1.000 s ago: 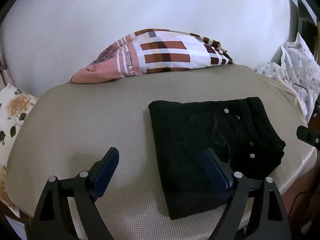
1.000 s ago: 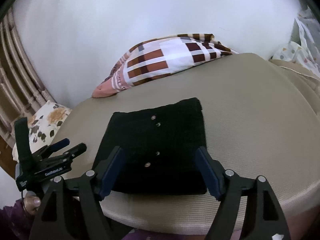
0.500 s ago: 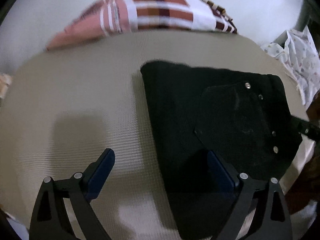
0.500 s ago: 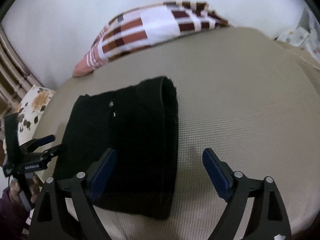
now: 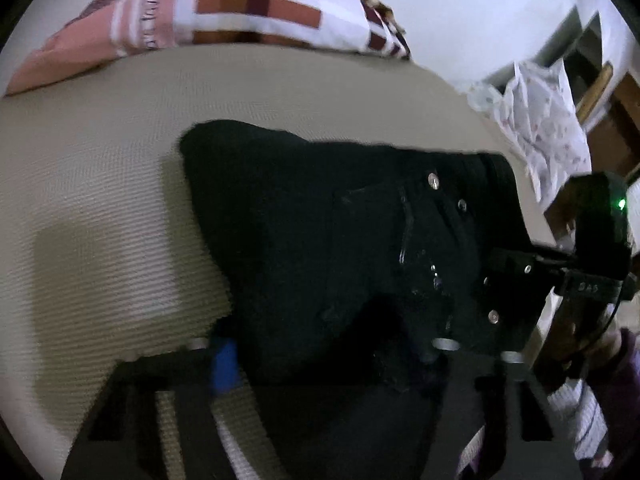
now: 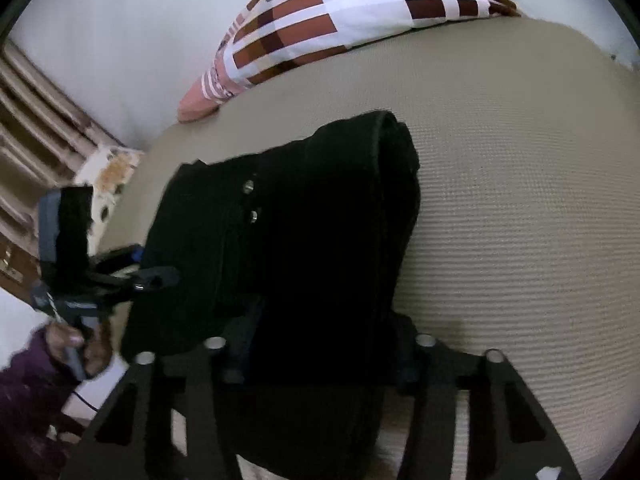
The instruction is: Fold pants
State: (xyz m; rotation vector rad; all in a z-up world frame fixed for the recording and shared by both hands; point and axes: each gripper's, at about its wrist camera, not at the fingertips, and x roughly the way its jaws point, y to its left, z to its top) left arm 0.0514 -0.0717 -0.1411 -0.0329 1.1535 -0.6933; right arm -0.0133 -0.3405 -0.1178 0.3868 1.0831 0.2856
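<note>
Folded black pants [image 5: 340, 248] lay on beige mattress [image 5: 100, 208], near its front edge. My left claw [image 5: 328, 354] straddled pants' near edge, fingers spread wide, nothing pinched. My right claw [image 6: 316, 360] likewise spread around thick folded edge. Left view alone showed rivets and pocket stitching, floral cloth [image 5: 540, 128] at right, wooden furniture beyond. Right view alone showed rattan headboard [image 6: 32, 128] and flowered pillow [image 6: 108, 172]. Plaid pillow [image 6: 340, 20] lay against white wall [image 6: 100, 20].
</note>
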